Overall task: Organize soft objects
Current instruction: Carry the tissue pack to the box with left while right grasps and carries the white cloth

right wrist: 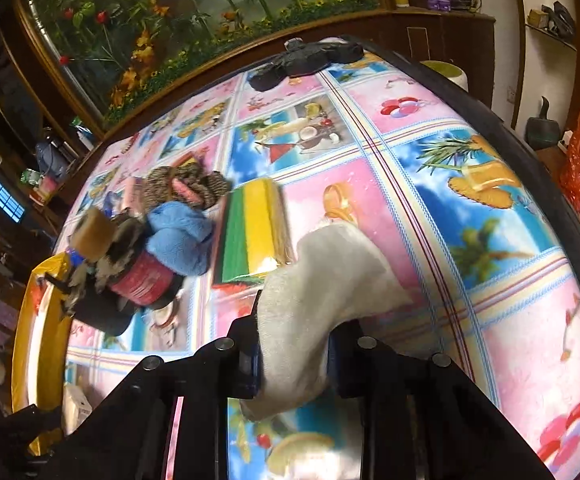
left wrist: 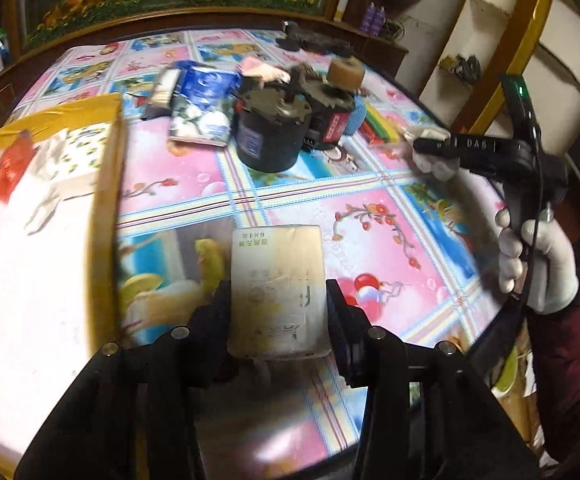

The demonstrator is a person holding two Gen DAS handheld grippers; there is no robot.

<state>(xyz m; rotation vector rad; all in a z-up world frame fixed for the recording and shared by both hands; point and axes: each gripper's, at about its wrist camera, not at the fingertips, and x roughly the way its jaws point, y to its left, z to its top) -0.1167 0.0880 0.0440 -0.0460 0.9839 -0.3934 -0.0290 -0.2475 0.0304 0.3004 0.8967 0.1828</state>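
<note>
Holding 2 soft items at once, 1 per hand. Left gripper [left wrist: 278, 312] clamped across tissue pack [left wrist: 277, 280], lifted above table [left wrist: 310, 196], yellow-rimmed box [left wrist: 108, 184] just left, likely drop spot. Right gripper [right wrist: 292, 356] clenched on grey sock [right wrist: 322, 276], toe trailing toward striped sponge pack [right wrist: 252, 232]. Remaining soft pile sits mid-table, unsorted.

The left gripper [left wrist: 278, 300] clamps a pale tissue pack [left wrist: 277, 284] above the patterned tablecloth [left wrist: 370, 216], with a yellow-rimmed box [left wrist: 102, 184] left of the pack, black cylinders [left wrist: 270, 136] beyond it, and the right gripper [left wrist: 422, 146] pinching a white cloth [left wrist: 436, 160] to its right.
</note>
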